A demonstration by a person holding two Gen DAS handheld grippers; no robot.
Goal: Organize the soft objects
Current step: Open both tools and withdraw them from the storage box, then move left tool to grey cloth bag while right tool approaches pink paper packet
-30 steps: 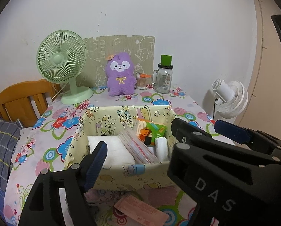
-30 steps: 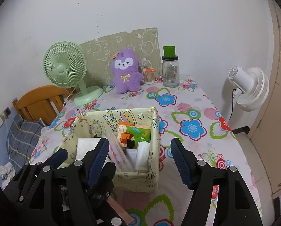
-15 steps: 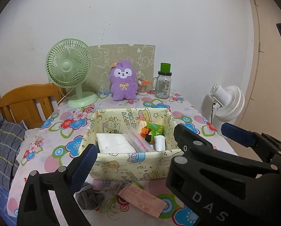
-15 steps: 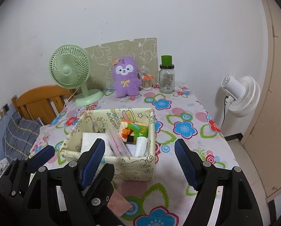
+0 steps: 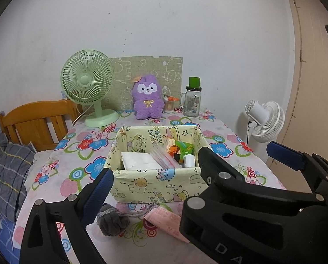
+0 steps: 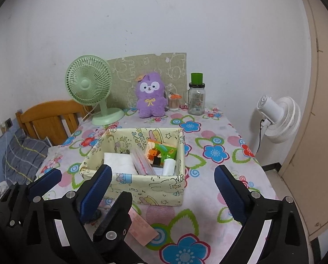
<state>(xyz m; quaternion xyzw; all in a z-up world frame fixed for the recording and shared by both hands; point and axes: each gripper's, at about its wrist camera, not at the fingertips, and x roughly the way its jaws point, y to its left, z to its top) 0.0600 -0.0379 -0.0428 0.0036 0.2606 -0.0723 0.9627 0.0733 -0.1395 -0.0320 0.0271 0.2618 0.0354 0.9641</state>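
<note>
A cartoon-print fabric box (image 5: 155,182) (image 6: 146,187) stands mid-table, holding a white folded cloth (image 5: 139,161), clear bags, a green-orange packet and a white roll. A grey drawstring pouch (image 5: 113,220) and a pink packet (image 5: 166,222) (image 6: 142,226) lie on the cloth in front of the box. A purple plush (image 5: 147,98) (image 6: 150,98) sits at the back. My left gripper (image 5: 161,187) is open, short of the box, its right finger hidden behind the right gripper. My right gripper (image 6: 162,188) is opening its jaws, nothing between them. The two grippers' fingers interleave.
At the back of the flowered tablecloth (image 6: 214,154) stand a green desk fan (image 5: 87,83), a printed board and a glass jar with a green lid (image 5: 193,101). A white floor fan (image 6: 278,118) stands right of the table. A wooden headboard (image 5: 38,121) and bedding are on the left.
Both grippers have drawn back from the box and their jaws have widened. The grey pouch and pink packet in front of the box have come into view.
</note>
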